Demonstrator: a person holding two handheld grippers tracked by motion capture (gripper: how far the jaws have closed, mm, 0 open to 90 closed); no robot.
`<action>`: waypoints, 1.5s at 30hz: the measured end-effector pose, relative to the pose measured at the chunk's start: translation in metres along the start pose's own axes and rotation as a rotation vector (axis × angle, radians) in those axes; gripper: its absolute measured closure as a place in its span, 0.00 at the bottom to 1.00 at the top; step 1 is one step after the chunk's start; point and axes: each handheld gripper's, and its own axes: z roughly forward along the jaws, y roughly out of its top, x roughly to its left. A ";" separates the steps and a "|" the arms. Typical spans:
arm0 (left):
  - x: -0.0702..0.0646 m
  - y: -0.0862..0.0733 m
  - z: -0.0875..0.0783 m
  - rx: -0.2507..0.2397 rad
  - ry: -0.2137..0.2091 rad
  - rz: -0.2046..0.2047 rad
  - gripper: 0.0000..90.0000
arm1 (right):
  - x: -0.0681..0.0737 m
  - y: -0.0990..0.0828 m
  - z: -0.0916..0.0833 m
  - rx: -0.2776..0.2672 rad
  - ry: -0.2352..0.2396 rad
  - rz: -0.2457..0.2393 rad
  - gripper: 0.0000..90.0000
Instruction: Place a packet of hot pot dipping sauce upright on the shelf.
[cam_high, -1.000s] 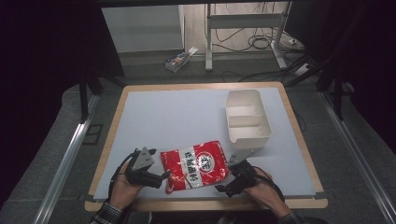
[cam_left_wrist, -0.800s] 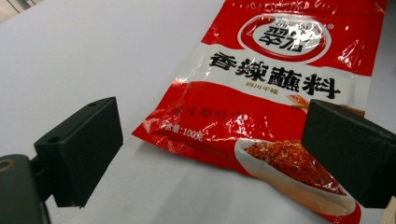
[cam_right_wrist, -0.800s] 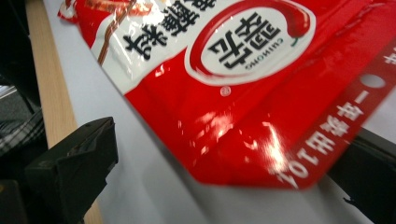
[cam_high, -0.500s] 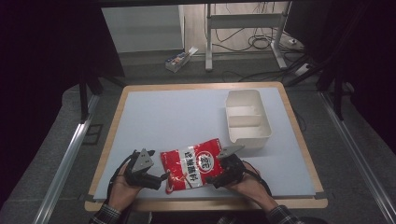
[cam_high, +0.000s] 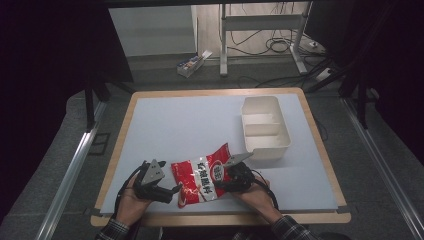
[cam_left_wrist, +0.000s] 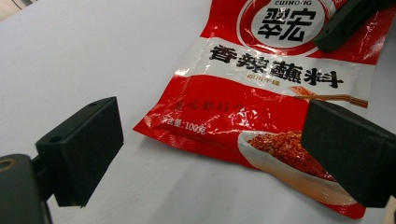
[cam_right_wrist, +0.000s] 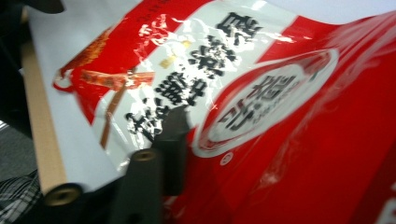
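Observation:
A red and white seasoning packet (cam_high: 202, 177) (cam_left_wrist: 261, 88) (cam_right_wrist: 289, 116) lies near the front edge of the pale table (cam_high: 190, 125). Its far right corner curls up. My right gripper (cam_high: 227, 180) (cam_right_wrist: 173, 140) has just been closing its jaws on the packet's right edge, with the packet between them. One of its black fingers (cam_left_wrist: 345, 23) lies on the printed face. My left gripper (cam_high: 172, 194) (cam_left_wrist: 210, 154) stands open at the packet's left end. Its pads flank the packet's near corner without pressing on it.
A white two-compartment box (cam_high: 265, 127) stands at the right, just beyond the packet. The wooden front rim of the table (cam_right_wrist: 39, 126) runs close under both hands. Cables and a stand's legs (cam_high: 260, 45) lie on the floor behind the table.
The right gripper has slid left onto the packet's right edge and closed on it. The packet's far right corner has lifted. The left gripper has kept still.

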 end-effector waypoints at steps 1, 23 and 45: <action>0.000 0.000 0.000 0.000 0.000 0.000 0.06 | 0.000 0.000 0.001 0.005 -0.001 -0.005 0.80; 0.006 -0.003 -0.002 -0.005 0.025 -0.037 0.07 | -0.004 0.037 -0.020 -0.063 0.071 0.045 0.99; 0.009 -0.002 -0.002 -0.014 0.026 -0.050 0.07 | 0.003 0.094 -0.058 -0.112 0.072 -0.092 0.99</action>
